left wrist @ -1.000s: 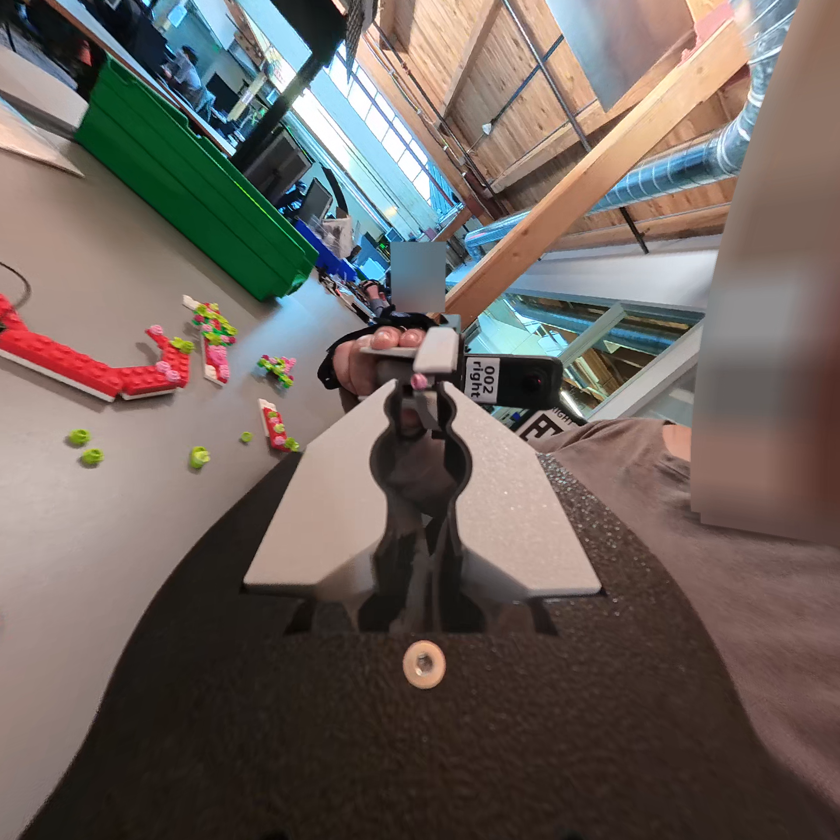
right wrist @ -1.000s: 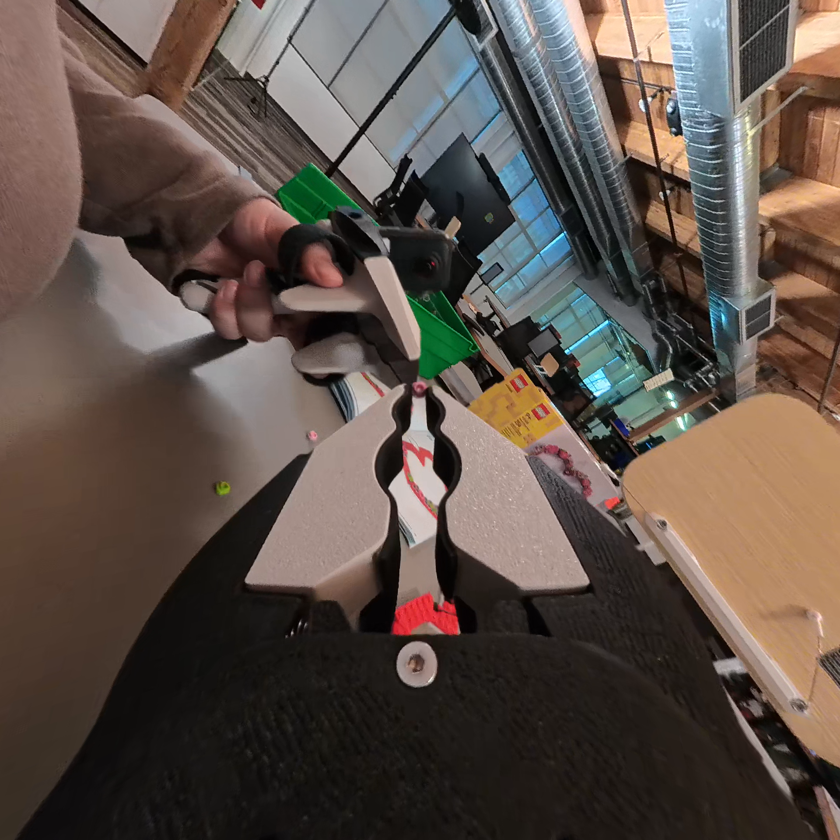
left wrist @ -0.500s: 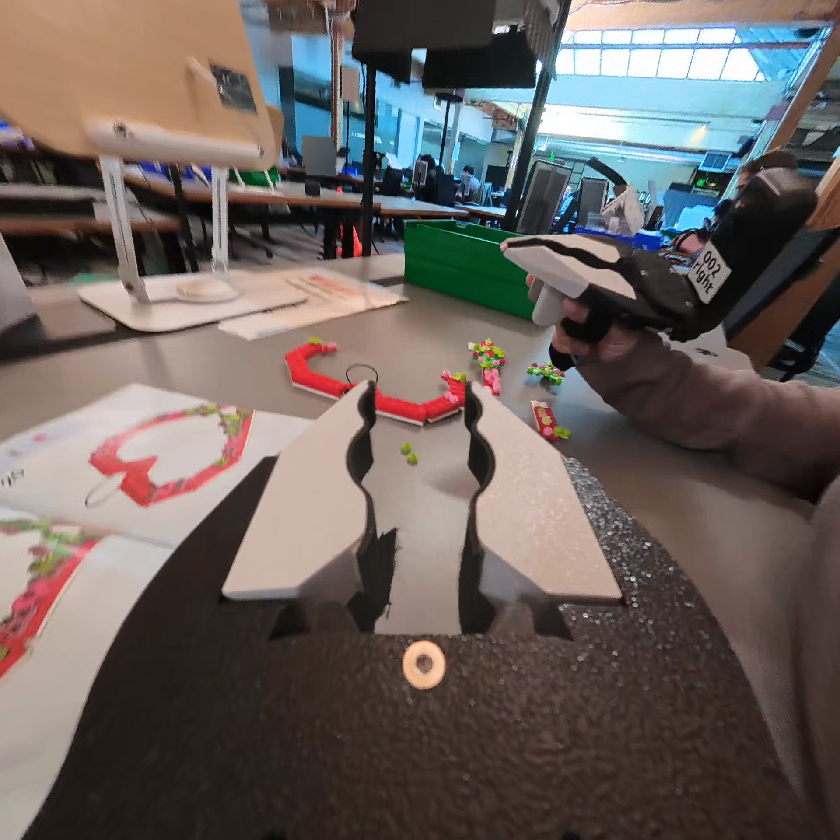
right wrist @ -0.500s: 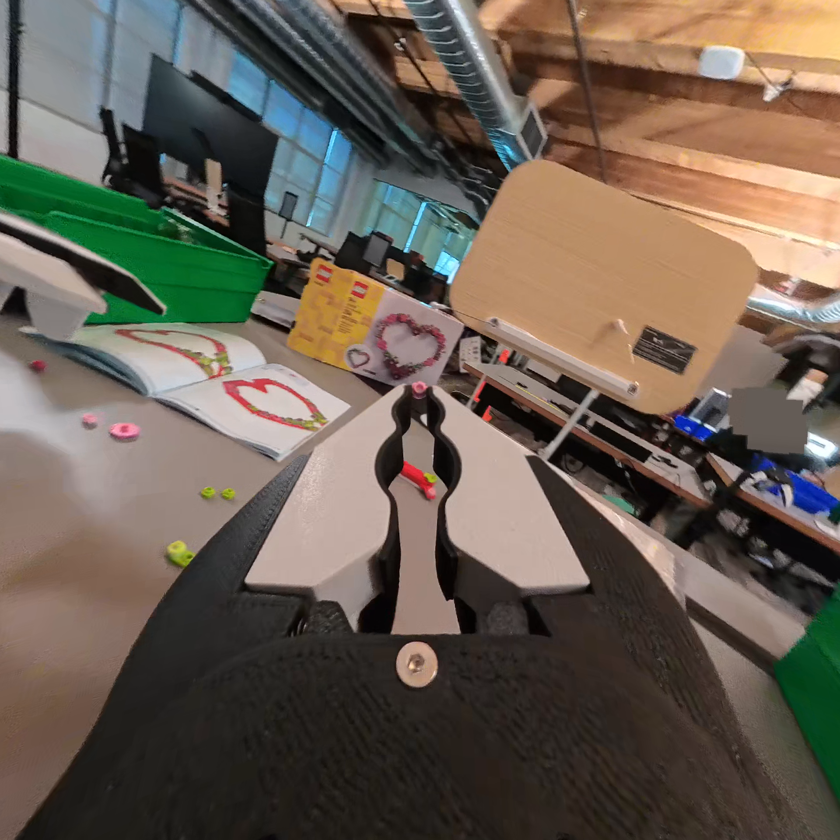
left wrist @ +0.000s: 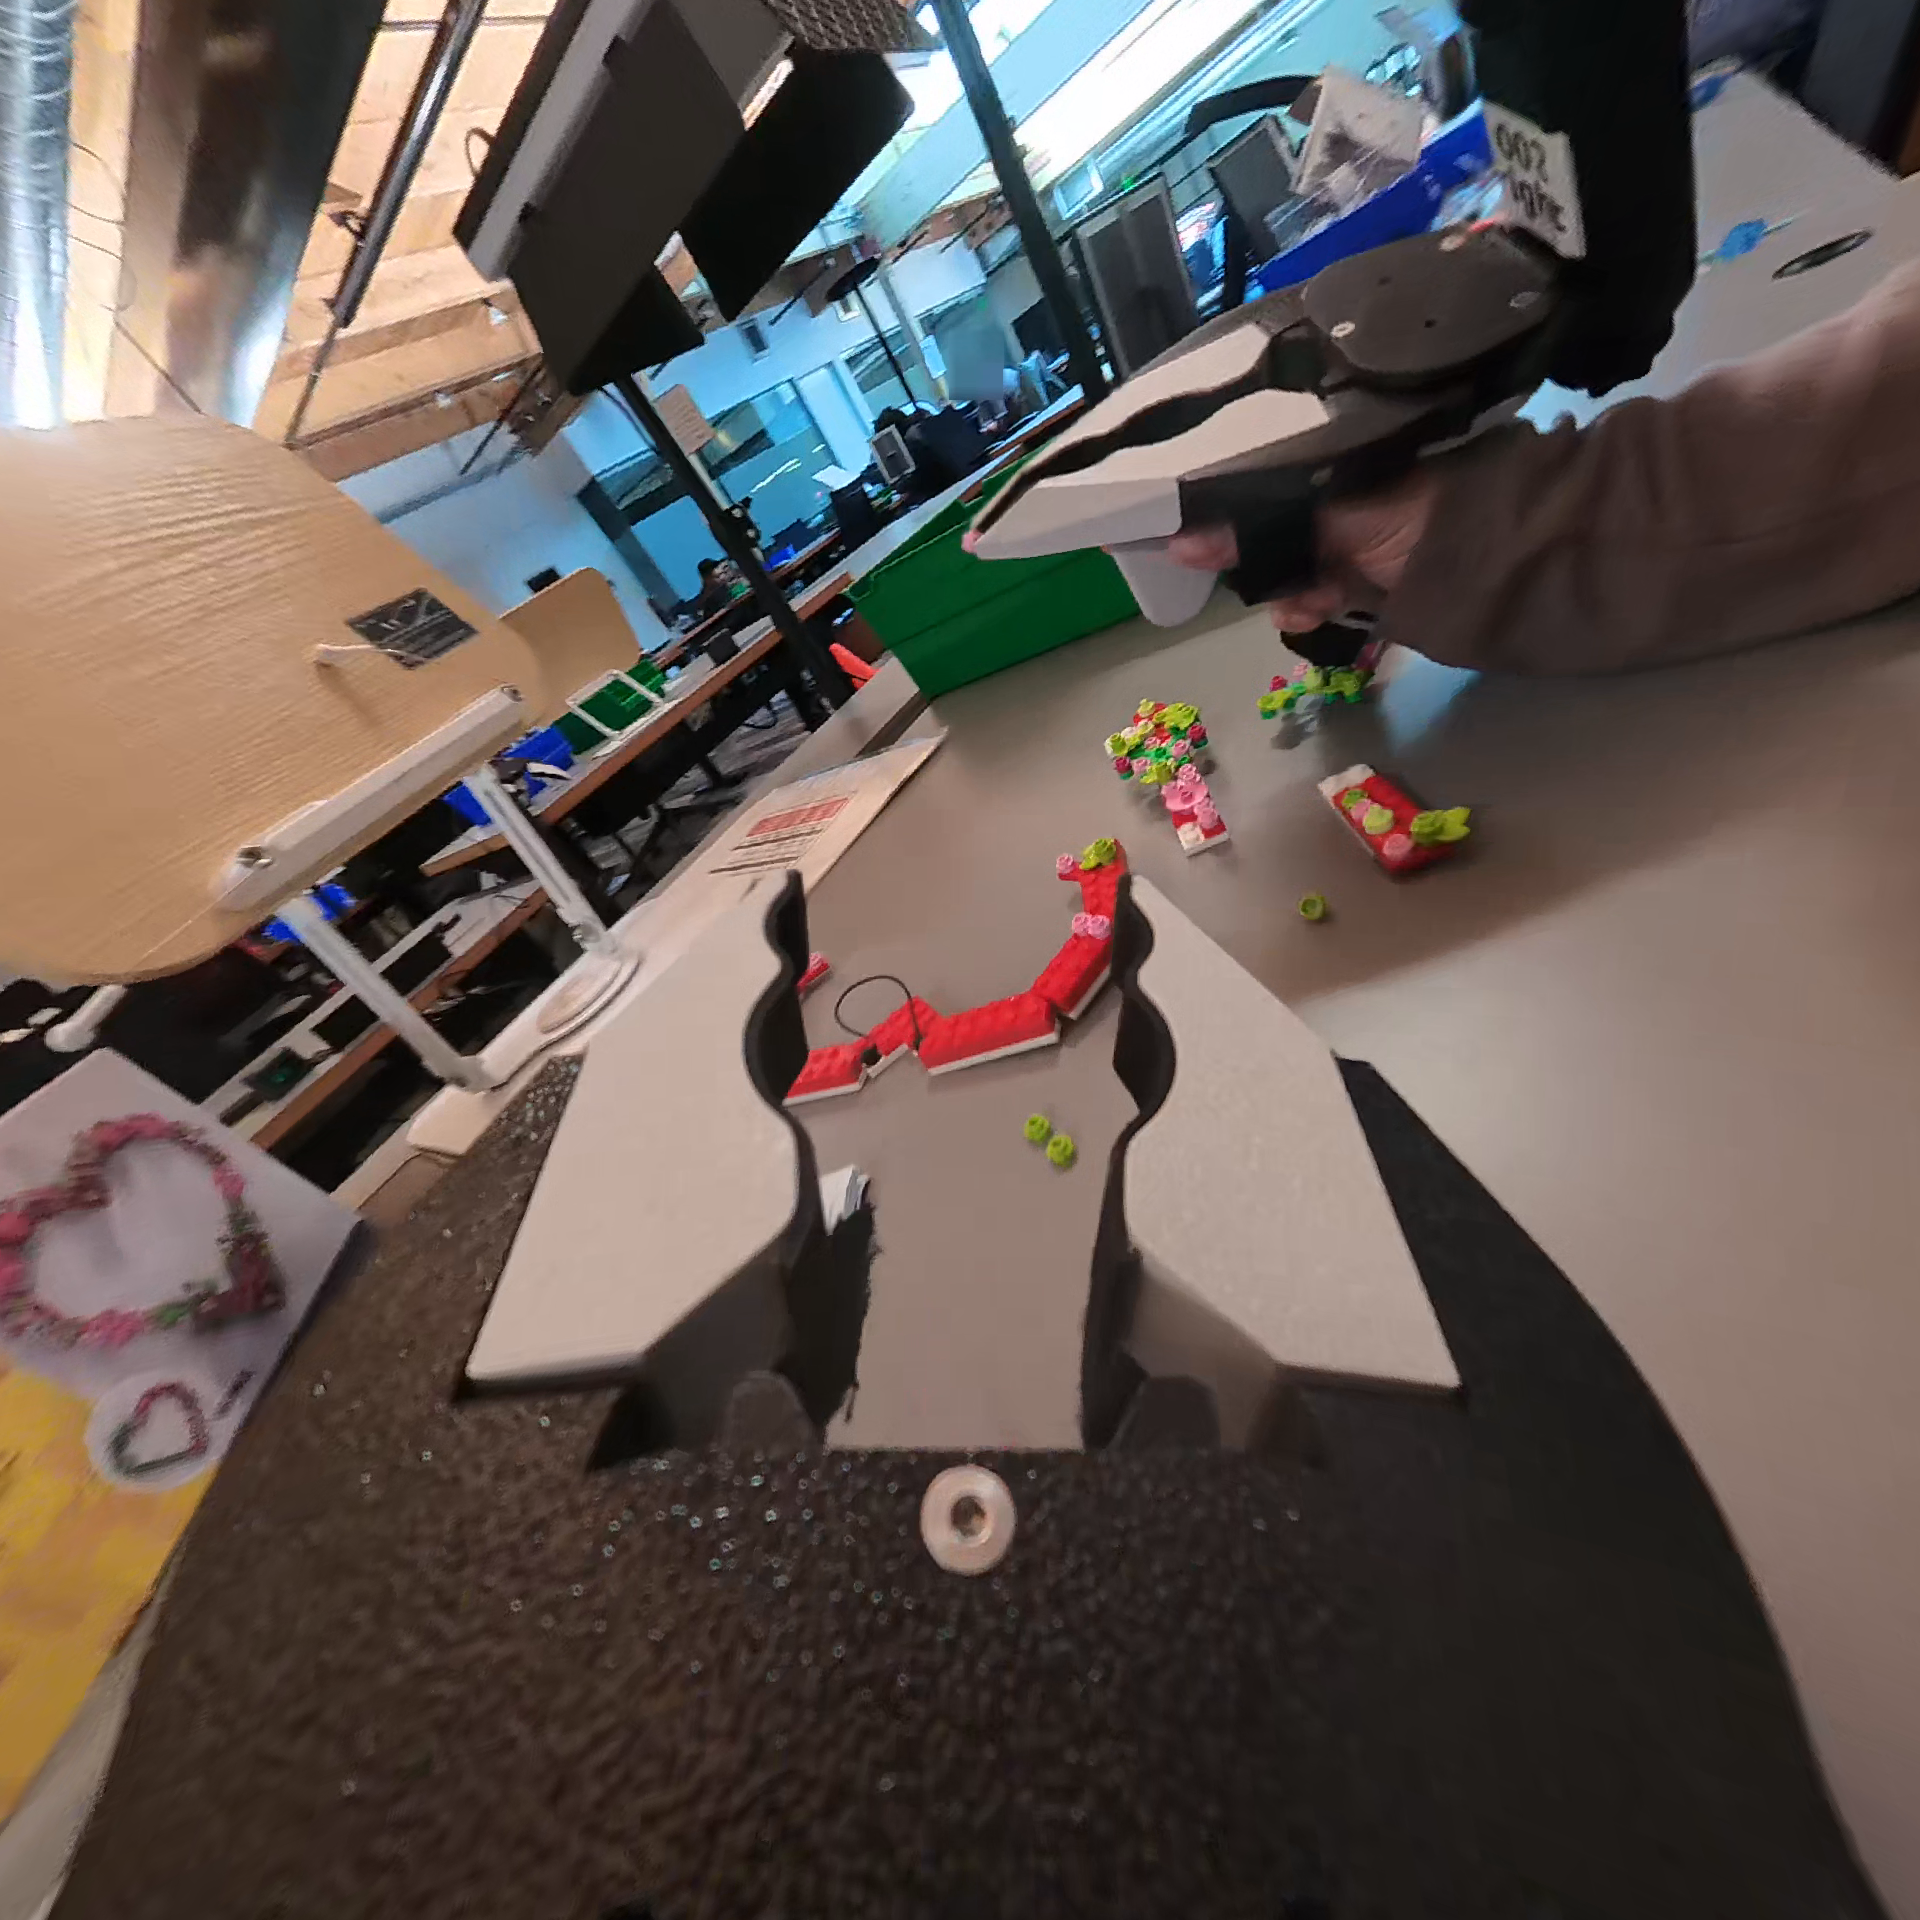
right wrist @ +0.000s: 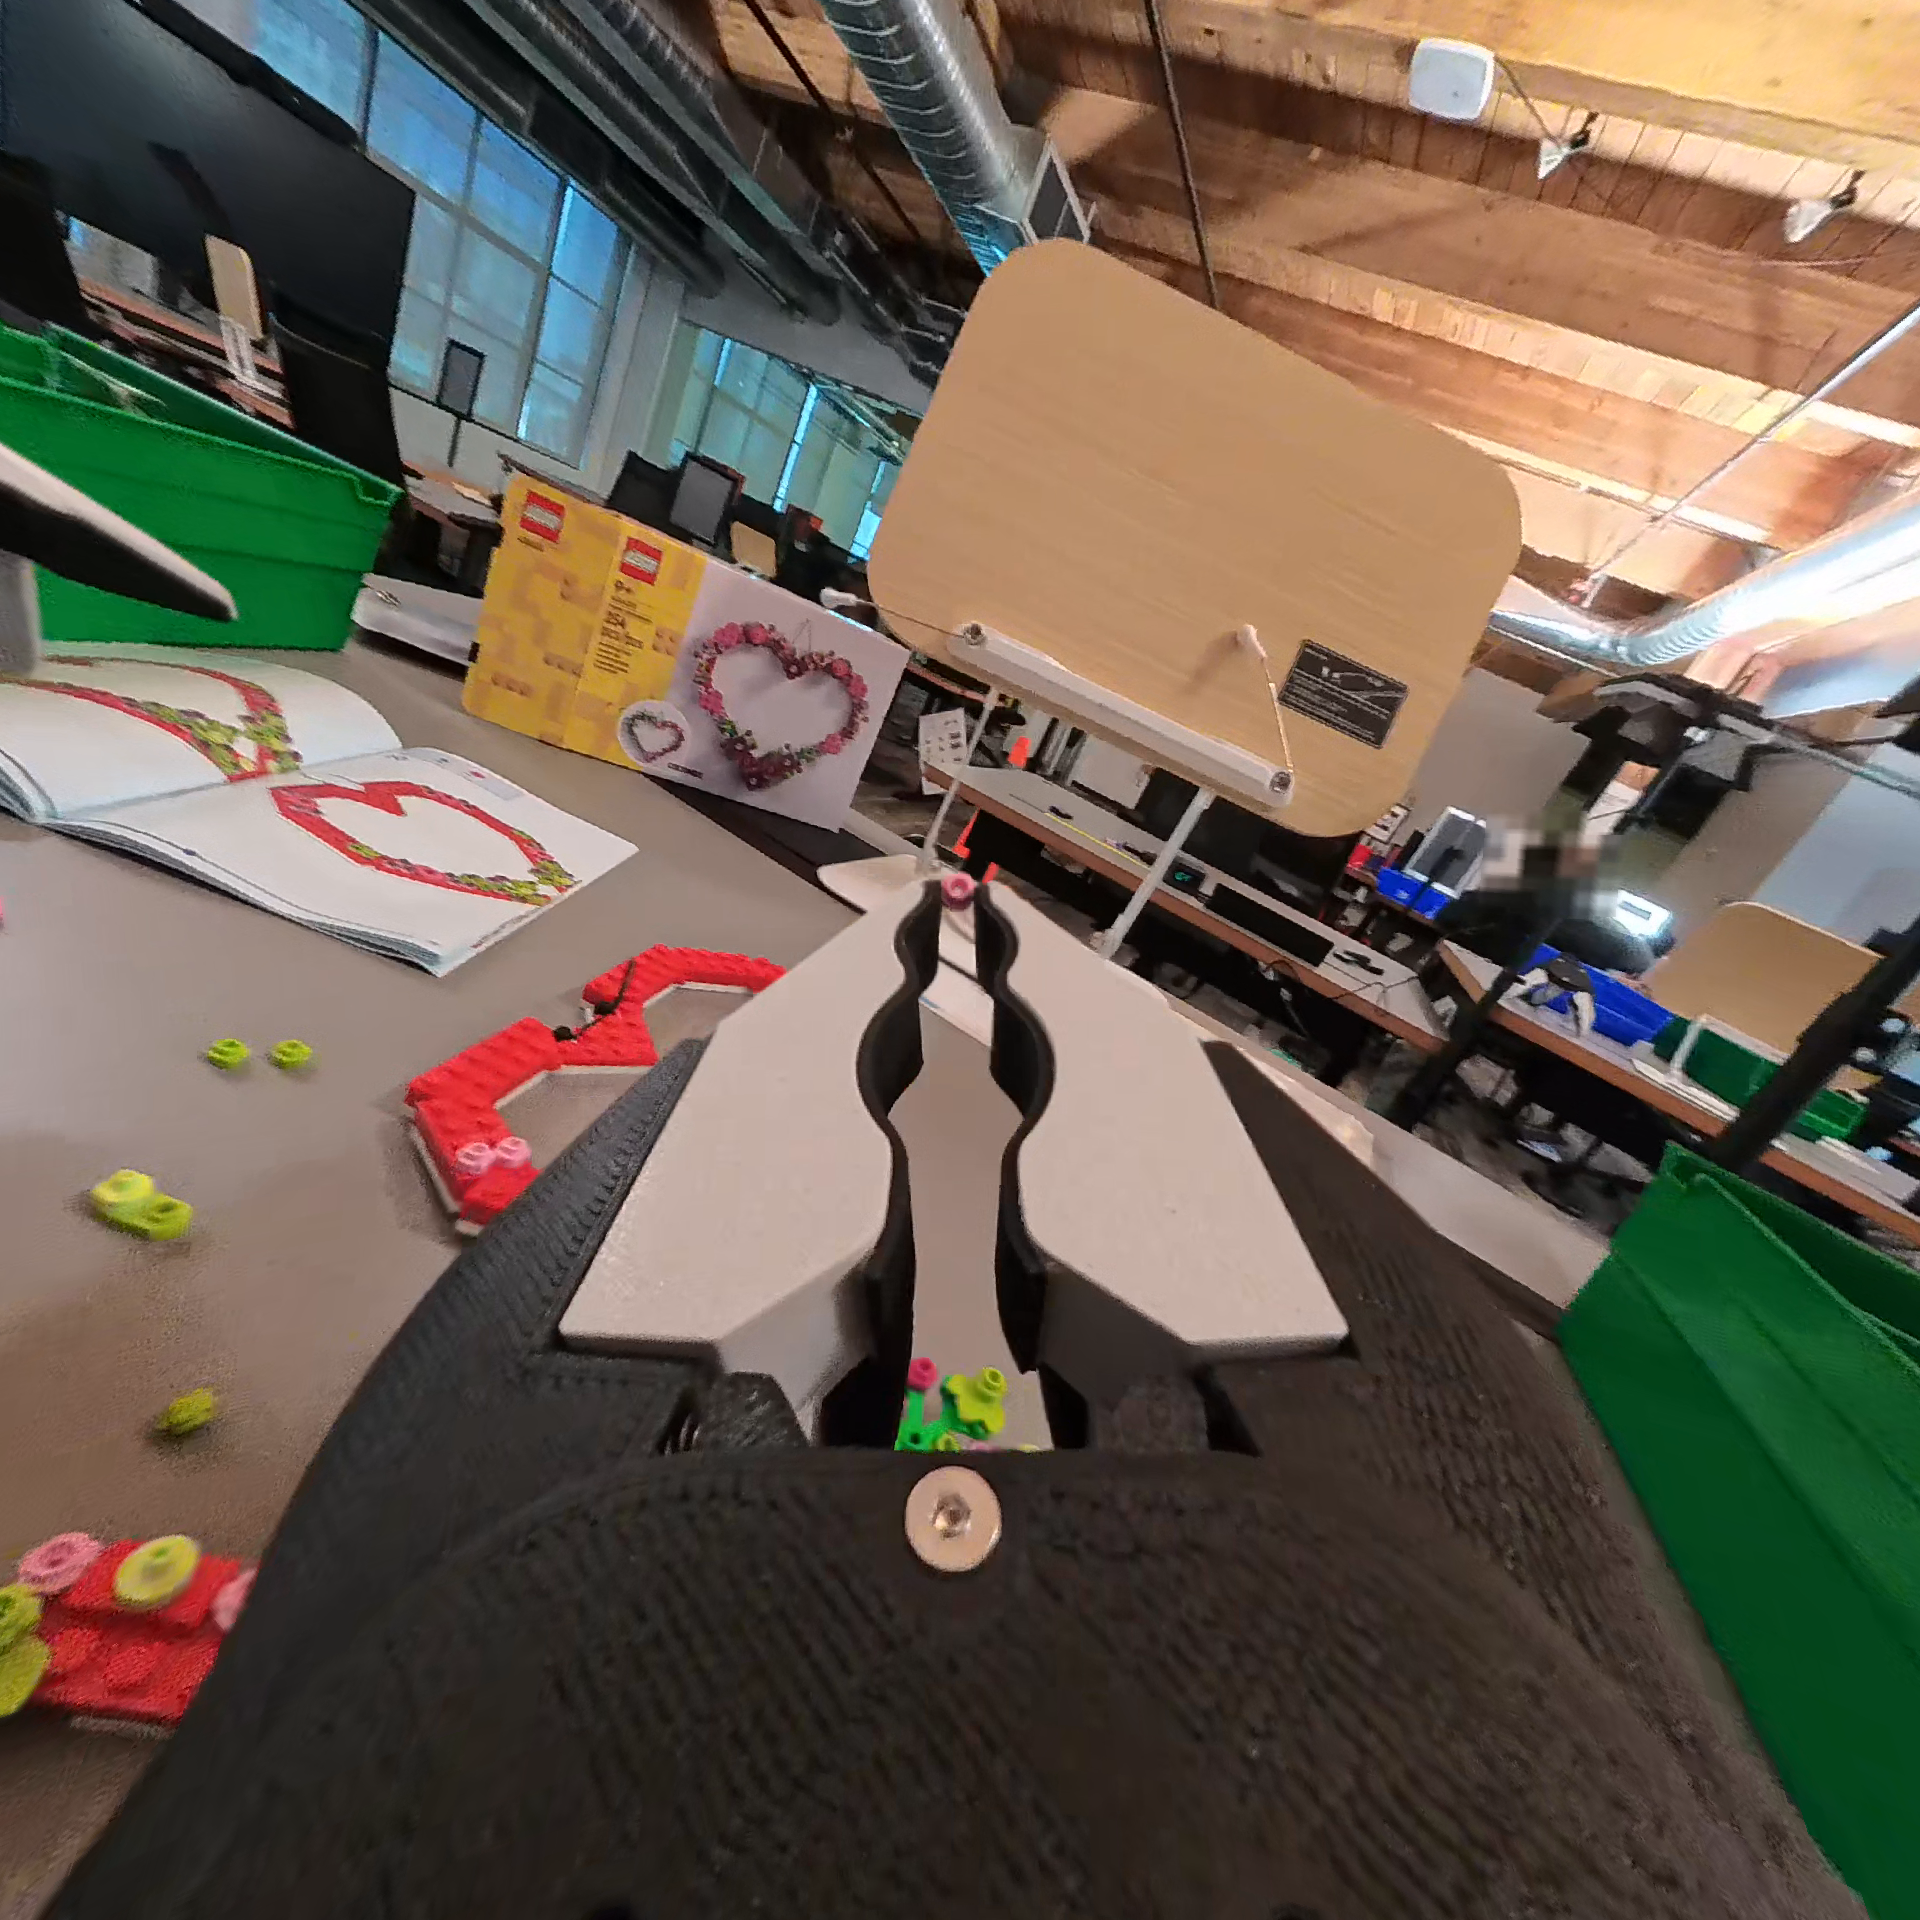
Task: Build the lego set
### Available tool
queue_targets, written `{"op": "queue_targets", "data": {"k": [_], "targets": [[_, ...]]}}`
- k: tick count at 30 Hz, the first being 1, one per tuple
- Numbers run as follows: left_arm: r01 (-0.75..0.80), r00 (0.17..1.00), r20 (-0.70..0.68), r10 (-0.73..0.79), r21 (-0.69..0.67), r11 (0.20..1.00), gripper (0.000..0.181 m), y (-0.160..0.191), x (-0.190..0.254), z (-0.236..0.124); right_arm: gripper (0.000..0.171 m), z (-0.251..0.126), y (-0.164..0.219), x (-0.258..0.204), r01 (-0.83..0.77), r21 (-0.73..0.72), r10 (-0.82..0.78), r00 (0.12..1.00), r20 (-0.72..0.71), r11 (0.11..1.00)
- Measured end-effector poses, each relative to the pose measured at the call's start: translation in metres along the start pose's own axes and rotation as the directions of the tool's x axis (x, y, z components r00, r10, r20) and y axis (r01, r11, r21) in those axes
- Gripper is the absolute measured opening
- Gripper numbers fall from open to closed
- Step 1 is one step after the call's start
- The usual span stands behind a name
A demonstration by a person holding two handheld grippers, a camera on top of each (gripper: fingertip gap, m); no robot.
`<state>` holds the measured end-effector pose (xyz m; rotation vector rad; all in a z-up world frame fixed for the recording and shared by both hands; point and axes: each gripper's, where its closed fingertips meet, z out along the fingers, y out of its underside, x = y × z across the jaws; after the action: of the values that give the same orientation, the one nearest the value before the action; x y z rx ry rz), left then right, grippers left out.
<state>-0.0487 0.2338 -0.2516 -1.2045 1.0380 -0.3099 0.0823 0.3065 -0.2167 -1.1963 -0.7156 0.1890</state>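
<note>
Right wrist view: right gripper (right wrist: 958, 896) pinches pink stud (right wrist: 957, 888); left gripper (left wrist: 961, 914) spread.

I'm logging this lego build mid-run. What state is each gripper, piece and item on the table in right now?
left gripper: open, empty, aimed at the frame.
right gripper: shut on the pink stud, raised off the table.
red heart frame: partly built, flat on the table.
instruction booklet: lying open.
lego box: standing upright.
loose green studs: unattached, on the table.
green bin: resting on the table.
</note>
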Motion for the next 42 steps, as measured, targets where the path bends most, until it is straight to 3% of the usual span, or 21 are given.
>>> {"op": "queue_targets", "data": {"k": [7, 18, 26, 31, 42], "targets": [[0.088, 0.996, -0.005, -0.088, 0.052, 0.995, 0.053, -0.006, -0.007, -0.002, 0.005, -0.004, -0.005, 0.012, 0.017, 0.020, -0.016, 0.999, -0.042, 1.000], [-0.085, 0.989, -0.113, 0.097, 0.104, 0.991, 0.044, -0.024, 0.040, -0.009, 0.005, -0.007, -0.028, -0.004, 0.039, 0.095, -0.039, 0.999, 0.000, 0.995], [-0.022, 0.993, -0.110, 0.034, 0.112, 0.993, 0.043, -0.025, 0.034, -0.013, 0.005, -0.007, -0.028, -0.006, -0.006, 0.107, 0.003, 1.000, 0.022, 0.994], [0.066, 0.984, -0.170, -0.048, 0.102, 0.993, 0.027, -0.024, 0.037, -0.015, 0.005, -0.006, -0.024, -0.008, -0.027, 0.094, 0.023, 0.999, 0.048, 0.995], [0.097, 0.982, -0.172, -0.081, 0.090, 0.991, 0.027, -0.021, 0.035, -0.015, 0.005, -0.006, -0.023, -0.010, 0.017, 0.083, -0.020, 0.999, 0.041, 0.996]]}}
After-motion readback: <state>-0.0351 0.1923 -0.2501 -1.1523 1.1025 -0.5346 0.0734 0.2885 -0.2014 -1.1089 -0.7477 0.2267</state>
